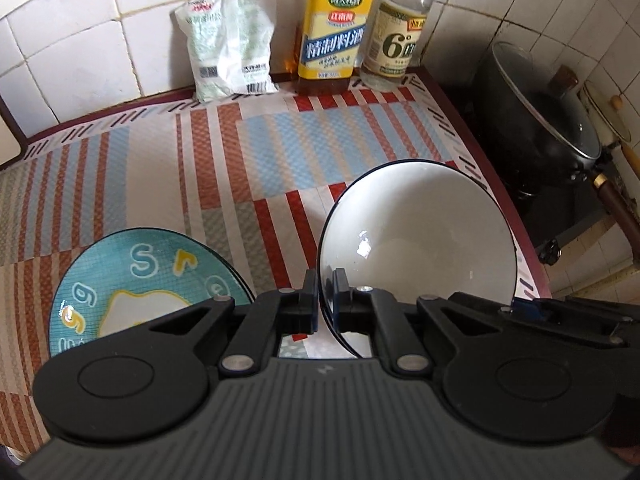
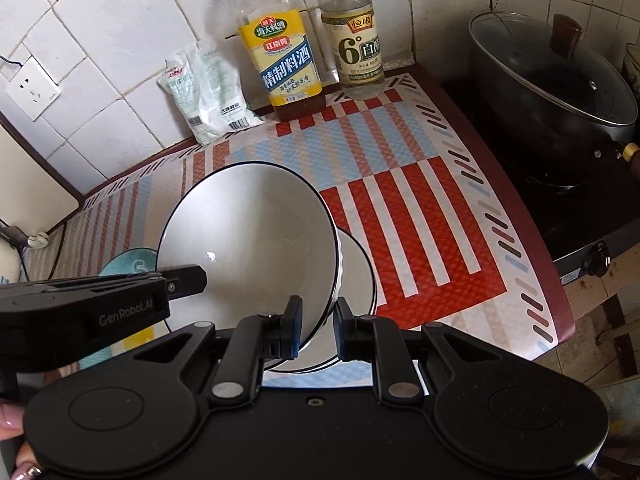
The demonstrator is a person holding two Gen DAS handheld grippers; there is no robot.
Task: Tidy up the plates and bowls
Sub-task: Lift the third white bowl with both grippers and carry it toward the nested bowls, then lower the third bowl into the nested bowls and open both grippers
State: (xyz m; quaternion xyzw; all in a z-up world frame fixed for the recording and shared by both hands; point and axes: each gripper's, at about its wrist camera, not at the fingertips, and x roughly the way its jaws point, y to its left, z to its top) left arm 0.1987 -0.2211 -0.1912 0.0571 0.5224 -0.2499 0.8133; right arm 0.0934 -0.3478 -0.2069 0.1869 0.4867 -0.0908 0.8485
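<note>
A white bowl (image 1: 420, 240) with a dark rim hangs tilted over the striped mat (image 1: 260, 168), held from both sides. My left gripper (image 1: 322, 296) is shut on its left rim. In the right wrist view the same bowl (image 2: 248, 232) has its near rim between the pads of my right gripper (image 2: 320, 326), which is shut on it, while the left gripper (image 2: 186, 276) clamps the far-left rim. Under the bowl a white dark-rimmed dish (image 2: 358, 276) lies on the mat, partly hidden. A blue plate (image 1: 152, 276) with letters lies to the left, and in the right wrist view only the blue plate's edge (image 2: 128, 262) shows.
A yellow-label bottle (image 2: 288, 68), a clear vinegar bottle (image 2: 356, 52) and a white bag (image 2: 208, 92) stand along the tiled wall. A black pot with a glass lid (image 2: 556, 88) sits on the stove at the right. A wall socket (image 2: 32, 88) is at left. The counter edge (image 2: 560, 300) drops off at right.
</note>
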